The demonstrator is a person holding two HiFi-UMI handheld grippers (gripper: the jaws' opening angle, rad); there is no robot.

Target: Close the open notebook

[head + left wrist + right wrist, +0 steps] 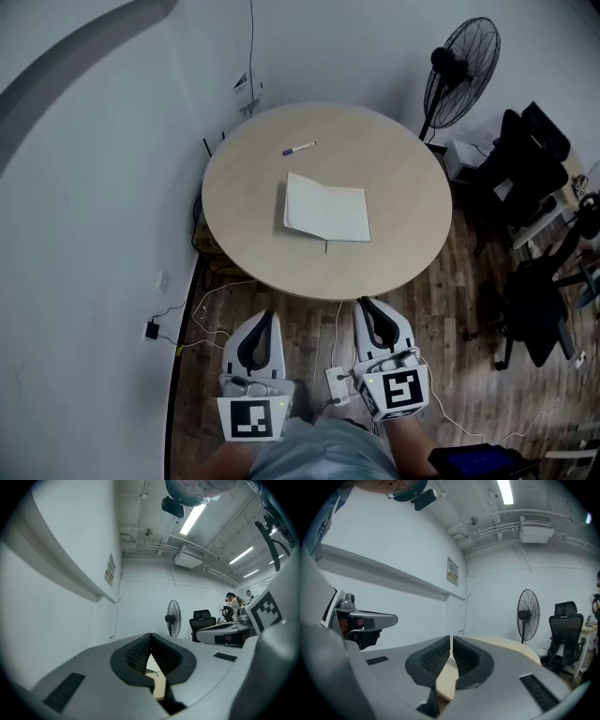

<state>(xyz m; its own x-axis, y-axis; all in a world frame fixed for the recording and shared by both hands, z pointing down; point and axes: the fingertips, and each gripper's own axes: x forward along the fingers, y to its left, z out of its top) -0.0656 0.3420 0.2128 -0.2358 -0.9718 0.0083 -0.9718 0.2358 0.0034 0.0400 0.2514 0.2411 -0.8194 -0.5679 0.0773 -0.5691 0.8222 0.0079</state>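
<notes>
Facing open white paper notebook [326, 211] mid round beige surface [244, 187], lying crosswise; nearer right hand-held gripper [367, 306] than left hand-held gripper [269, 318]; both clenched, empty.

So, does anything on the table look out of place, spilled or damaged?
Nothing stands out. The notebook lies open near the middle of the round table, a pen lies beyond it, and nothing looks spilled or damaged.

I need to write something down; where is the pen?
Head view: the pen lies on the table, beyond the notebook and apart from it, toward the wall.
</notes>
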